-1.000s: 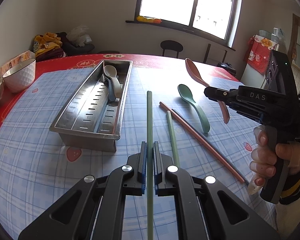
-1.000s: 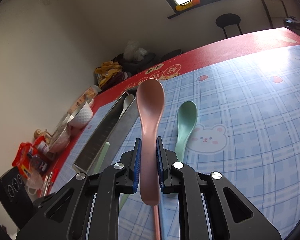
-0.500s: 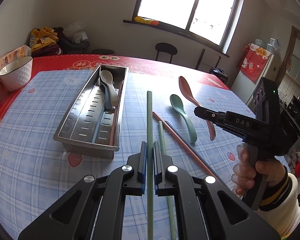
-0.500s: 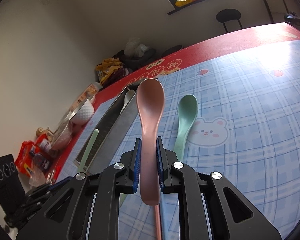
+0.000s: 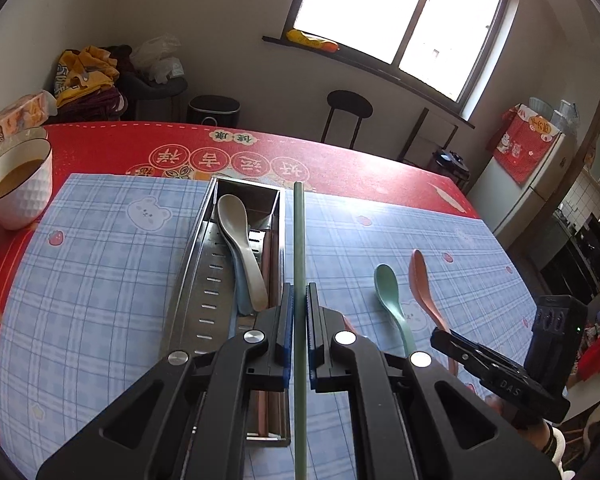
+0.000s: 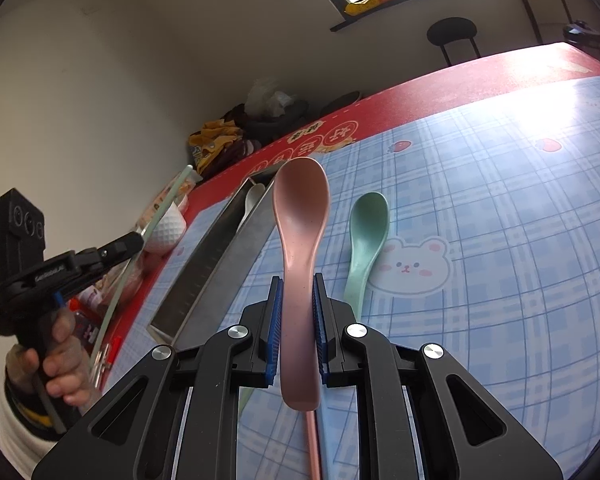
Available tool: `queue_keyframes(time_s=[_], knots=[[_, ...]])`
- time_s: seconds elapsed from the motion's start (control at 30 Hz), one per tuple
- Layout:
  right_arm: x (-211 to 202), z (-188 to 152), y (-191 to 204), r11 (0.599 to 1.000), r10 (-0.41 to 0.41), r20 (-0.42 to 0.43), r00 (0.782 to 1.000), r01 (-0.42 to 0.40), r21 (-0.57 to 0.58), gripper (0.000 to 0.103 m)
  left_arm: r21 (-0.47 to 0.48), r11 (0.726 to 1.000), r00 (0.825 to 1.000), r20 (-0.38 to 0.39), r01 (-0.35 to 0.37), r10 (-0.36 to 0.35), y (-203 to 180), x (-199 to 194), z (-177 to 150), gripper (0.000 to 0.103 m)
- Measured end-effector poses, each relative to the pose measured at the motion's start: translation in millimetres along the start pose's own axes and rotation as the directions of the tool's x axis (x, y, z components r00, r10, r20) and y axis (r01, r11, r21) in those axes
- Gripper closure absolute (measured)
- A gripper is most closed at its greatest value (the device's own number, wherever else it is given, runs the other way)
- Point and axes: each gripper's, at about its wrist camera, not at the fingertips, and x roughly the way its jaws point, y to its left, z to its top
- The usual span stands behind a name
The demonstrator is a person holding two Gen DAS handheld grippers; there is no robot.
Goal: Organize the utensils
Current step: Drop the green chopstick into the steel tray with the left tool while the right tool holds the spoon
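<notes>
The left gripper (image 5: 299,312), fingers clamped on a green chopstick (image 5: 299,240), has risen over the metal tray (image 5: 188,280) near the worktop's far edge, ready to drop it in, while the right gripper (image 6: 296,312) holds a pink spoon (image 6: 300,216).

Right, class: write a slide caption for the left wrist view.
Left gripper carries a green chopstick over the metal tray; right gripper holds a pink spoon.
</notes>
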Motion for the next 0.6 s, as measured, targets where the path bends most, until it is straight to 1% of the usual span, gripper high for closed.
queue_keyframes(time_s=[0.07,0.2,0.3,0.53,0.6], knots=[[0.4,0.2,-0.2,1.000,-0.001,-0.001,1.000,0.001,0.001,0.088,-0.011,0.999,0.998,-0.051,-0.038,0.037,5.2,24.6,10.5,0.097],[0.8,1.0,-2.8,1.000,-0.003,-0.005,1.000,0.003,0.014,0.088,-0.058,0.996,0.987,-0.150,-0.063,0.054,18.9,67.0,17.4,0.097],[-0.1,2.1,-5.5,1.000,-0.006,-0.006,1.000,0.006,0.022,0.088,-0.081,0.994,0.980,-0.190,-0.078,0.062,25.6,84.3,15.2,0.097],[-2.2,3.0,-8.1,1.000,0.005,-0.004,1.000,-0.004,0.030,0.088,-0.104,0.990,0.972,-0.225,-0.090,0.064,30.0,95.6,16.6,0.096],[-1.8,1.9,-6.8,1.000,0.003,-0.006,1.000,-0.002,0.026,0.088,-0.105,0.992,0.974,-0.221,-0.070,0.046,32.7,94.7,17.4,0.089]])
